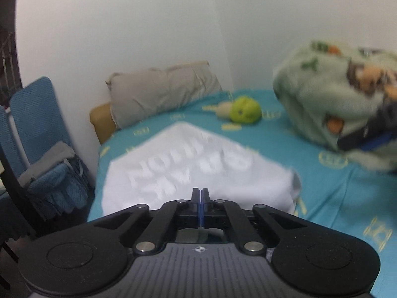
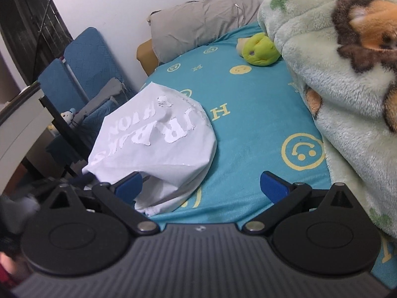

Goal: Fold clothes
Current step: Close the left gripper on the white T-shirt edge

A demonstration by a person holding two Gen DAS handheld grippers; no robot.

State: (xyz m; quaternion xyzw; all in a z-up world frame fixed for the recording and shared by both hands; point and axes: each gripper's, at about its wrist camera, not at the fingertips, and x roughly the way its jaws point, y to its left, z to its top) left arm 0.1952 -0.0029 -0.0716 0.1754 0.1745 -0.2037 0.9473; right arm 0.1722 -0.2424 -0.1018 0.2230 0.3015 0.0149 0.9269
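Observation:
A white T-shirt (image 1: 188, 168) with white lettering lies bunched on the teal bedsheet (image 1: 322, 198). My left gripper (image 1: 201, 192) is shut, its blue pads pressed together at the shirt's near edge. In the right wrist view the T-shirt (image 2: 158, 139) domes up, and its left corner is drawn to a point over the bed's edge. My right gripper (image 2: 201, 183) stands wide open just above the sheet. Its left finger (image 2: 129, 186) sits against the shirt's near hem, and its right finger (image 2: 273, 186) is over bare sheet.
A fluffy green blanket (image 2: 335, 74) with animal prints is piled on the right of the bed. A green plush toy (image 2: 260, 49) and a grey pillow (image 2: 203, 22) lie at the far end. Blue chairs (image 2: 82, 64) with draped cloth stand left of the bed.

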